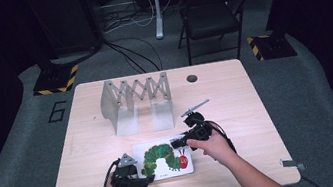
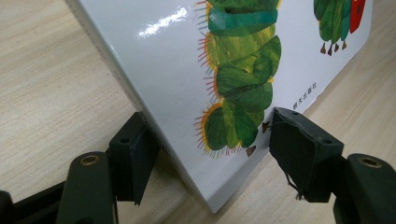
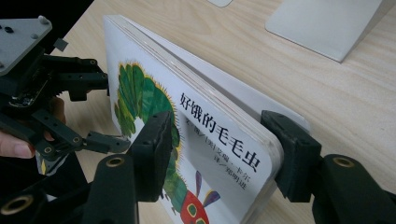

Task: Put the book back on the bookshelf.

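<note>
The book (image 1: 164,159) lies near the front edge of the bench (image 1: 234,88), with its long side running left to right between the two hands. The right gripper (image 1: 178,142) pinches the book's right end, one jaw on the cover and one under it, and that end is tipped up a little. The left gripper (image 1: 148,179) is at the book's left corner. Its jaws sit on both sides of the corner, and I cannot tell if both pads press on it. Both hands are right at the book. The rack (image 1: 136,98) stands farther back, well apart. There is open bench between book and rack.
</note>
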The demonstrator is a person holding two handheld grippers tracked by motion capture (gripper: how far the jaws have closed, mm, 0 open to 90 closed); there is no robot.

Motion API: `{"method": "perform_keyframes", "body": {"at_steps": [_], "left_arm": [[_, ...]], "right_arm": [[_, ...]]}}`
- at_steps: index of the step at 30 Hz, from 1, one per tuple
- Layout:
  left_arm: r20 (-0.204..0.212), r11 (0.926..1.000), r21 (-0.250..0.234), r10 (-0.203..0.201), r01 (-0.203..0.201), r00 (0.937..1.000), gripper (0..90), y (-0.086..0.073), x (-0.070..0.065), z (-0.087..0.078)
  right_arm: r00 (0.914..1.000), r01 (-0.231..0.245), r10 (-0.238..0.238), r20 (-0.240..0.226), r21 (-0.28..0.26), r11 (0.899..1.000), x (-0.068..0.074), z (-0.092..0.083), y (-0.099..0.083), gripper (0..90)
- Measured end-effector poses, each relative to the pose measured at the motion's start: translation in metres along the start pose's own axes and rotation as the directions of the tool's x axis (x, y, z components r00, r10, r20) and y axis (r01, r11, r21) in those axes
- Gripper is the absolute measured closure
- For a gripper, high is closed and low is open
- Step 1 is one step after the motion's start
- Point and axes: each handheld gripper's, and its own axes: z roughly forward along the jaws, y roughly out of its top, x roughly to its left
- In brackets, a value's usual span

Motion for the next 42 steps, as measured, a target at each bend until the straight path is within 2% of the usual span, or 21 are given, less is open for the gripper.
{"method": "perform_keyframes", "body": {"at_steps": [3, 7, 8, 10, 15, 24, 29, 30, 33, 34, 37, 39, 42], "left_arm": [[-0.005, 1.0, -0.002, 0.009, -0.009, 0.9999, 33.9, -0.001, -0.001, -0.001], [-0.014, 0.9994, -0.009, 0.033, -0.033, 0.9994, 34.1, -0.002, -0.002, -0.001], [-0.014, 0.9996, -0.014, 0.024, -0.024, 0.9996, 34.2, -0.003, -0.004, -0.001], [-0.017, 0.9987, -0.015, 0.049, -0.049, 0.9986, 34.3, -0.003, -0.003, -0.001], [-0.024, 0.9979, -0.021, 0.061, -0.061, 0.9979, 34.6, -0.004, -0.005, -0.002], [-0.034, 0.9957, -0.017, 0.09, -0.091, 0.9953, 35.6, -0.005, -0.006, -0.003], [-0.038, 0.9955, -0.019, 0.092, -0.093, 0.995, 36.9, -0.005, -0.007, -0.005], [-0.037, 0.9957, -0.017, 0.09, -0.091, 0.9953, 37.3, -0.005, -0.007, -0.006], [-0.038, 0.9969, -0.02, 0.075, -0.076, 0.9964, 39.1, -0.005, -0.008, -0.007], [-0.04, 0.9963, -0.017, 0.084, -0.085, 0.9957, 39.7, -0.005, -0.007, -0.008], [-0.035, 0.9969, -0.017, 0.076, -0.077, 0.9965, 42.2, -0.004, -0.007, -0.01], [-0.03, 0.9973, -0.019, 0.07, -0.071, 0.9971, 43.7, -0.004, -0.007, -0.011], [-0.031, 0.9969, -0.011, 0.078, -0.078, 0.9965, 44.5, -0.003, -0.006, -0.012]], "right_arm": [[1.0, -0.008, 0.008, -0.001, 0.0, 1.0, 0.003, -0.002, -0.001, 45.1], [0.9999, 0.012, -0.012, -0.003, -0.005, 1.0, 0.005, -0.005, -0.004, 45.1], [0.9999, 0.017, -0.017, -0.002, -0.008, 1.0, 0.006, -0.006, -0.005, 45.1], [0.9997, 0.022, -0.022, -0.005, -0.011, 1.0, 0.007, -0.007, -0.006, 45.1], [0.9995, 0.03, -0.03, -0.007, -0.011, 0.999, 0.011, -0.01, -0.009, 45.4], [0.9976, 0.066, -0.065, 0.025, -0.031, 0.997, 0.016, -0.011, -0.013, 45.8], [0.9962, 0.083, -0.082, 0.028, -0.034, 0.996, 0.018, -0.013, -0.016, 47.1], [0.9944, 0.103, -0.102, 0.026, -0.039, 0.994, 0.017, -0.014, -0.016, 47.6], [0.9937, 0.109, -0.108, 0.027, -0.042, 0.993, 0.019, -0.015, -0.016, 49.2], [0.9936, 0.111, -0.11, 0.028, -0.043, 0.993, 0.019, -0.015, -0.016, 49.7], [0.9941, 0.105, -0.104, 0.03, -0.036, 0.994, 0.022, -0.017, -0.015, 50.9], [0.9915, 0.127, -0.125, 0.035, -0.034, 0.991, 0.022, -0.018, -0.015, 52.1], [0.9915, 0.126, -0.125, 0.034, -0.034, 0.991, 0.022, -0.018, -0.015, 53.3]]}}
